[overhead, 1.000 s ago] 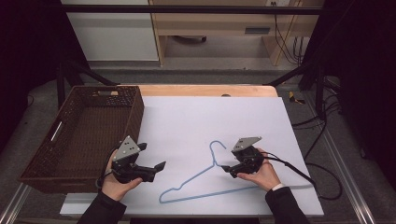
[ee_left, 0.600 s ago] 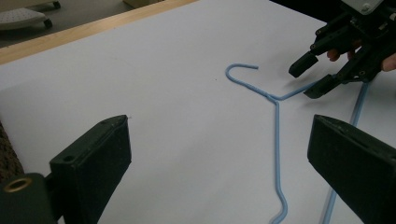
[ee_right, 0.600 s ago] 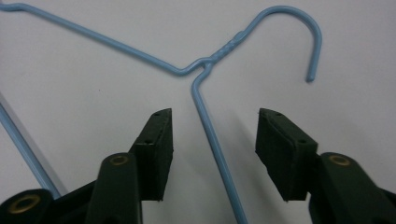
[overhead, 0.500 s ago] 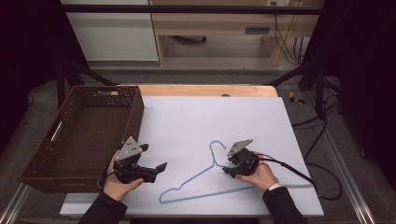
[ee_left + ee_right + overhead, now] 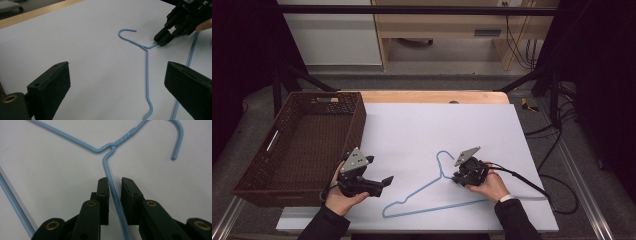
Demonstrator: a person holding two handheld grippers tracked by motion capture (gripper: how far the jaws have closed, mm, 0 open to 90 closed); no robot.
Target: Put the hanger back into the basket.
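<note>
- right gripper (image 5: 115, 183): fingers (image 5: 103, 192) nearly together with a narrow gap, straddling one shoulder wire of the blue hanger (image 5: 110, 167) just below its twisted neck. wire runs up the gap between the pads; can't tell if the pads are actually pressing it.
- same in the left gripper view: right gripper (image 5: 163, 38) tips sit on the hanger (image 5: 147, 65) wire right beside the neck.
- in the high view, the right gripper (image 5: 460, 176) is at the hanger's (image 5: 432, 190) right shoulder and the right hand (image 5: 488, 184) is wrapped around its body, with its cable trailing off to the right over the counter edge.
- left gripper (image 5: 117, 87): fingers (image 5: 51, 86) spread wide, nothing between them, just bare counter and the hanger's other shoulder wire farther ahead.
- in the high view, the left gripper (image 5: 384, 183) is held by the left hand (image 5: 341, 197) near the front edge, pointing right toward the hanger, apart from it.
- hanger location: flat on the white counter (image 5: 437, 130), front centre-right, hook pointing away from the person, bottom bar nearest the front edge.
- writing/labels: none readable on hanger, grippers or basket.
- containers: brown woven basket (image 5: 257, 172) on the left side of the counter, just beside the left gripper. inside looks empty; a pale strip shows on its left wall, too small to read.
- beyond the counter: wooden edge strip, floor, pale cabinet and a shelf with cables hanging.
</note>
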